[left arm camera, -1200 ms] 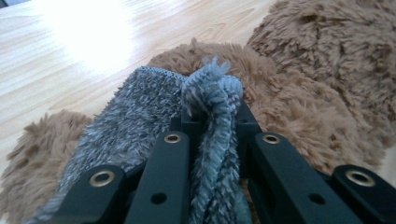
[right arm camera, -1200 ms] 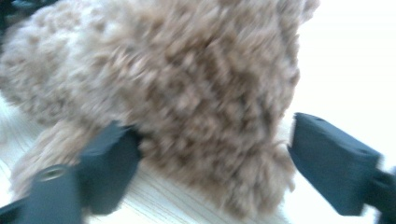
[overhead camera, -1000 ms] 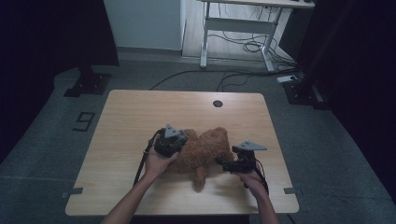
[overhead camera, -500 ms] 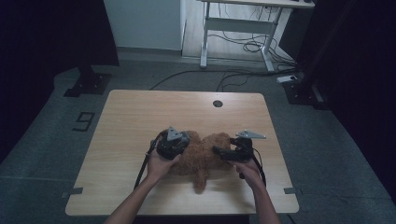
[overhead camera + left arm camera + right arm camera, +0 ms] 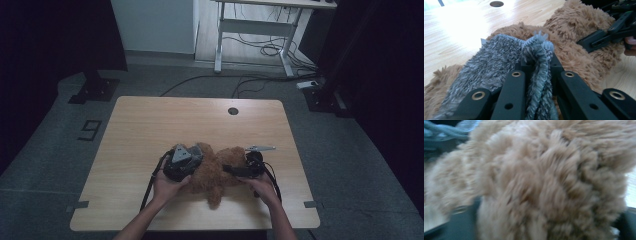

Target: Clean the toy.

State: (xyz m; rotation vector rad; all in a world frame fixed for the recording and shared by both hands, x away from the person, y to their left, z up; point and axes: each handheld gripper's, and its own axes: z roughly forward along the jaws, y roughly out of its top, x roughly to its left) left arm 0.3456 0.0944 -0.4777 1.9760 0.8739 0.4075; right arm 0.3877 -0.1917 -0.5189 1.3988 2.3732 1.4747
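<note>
The big, light brown wooden table (image 5: 150,130) is sitting on a grey floor (image 5: 45,150), and a small round hole (image 5: 233,111) is showing near its far edge. The fluffy brown stuffed toy (image 5: 215,172) is lying on the table, close to the person's side and about in the middle. Its fur is looking long, soft and shaggy, and one brown limb is sticking out toward the person.

A fuzzy grey cloth piece (image 5: 499,57) is lying on top of the toy's fur. In the left gripper view it is looking like short grey fluff with a knit edge, and a fold of it is standing up between the black fingers.

The left gripper (image 5: 183,161) is sitting at the toy's left side, held in the person's left hand (image 5: 167,186). Its fingers (image 5: 511,85) are pressing together on that fold of grey cloth.

The right gripper (image 5: 235,170) is sitting at the toy's right side, held in the person's right hand (image 5: 262,185). Its fingers are reaching into the brown fur, and in the left gripper view they are looking nearly together on a tuft of it. The right gripper view is showing blurry brown fur very close up.
</note>
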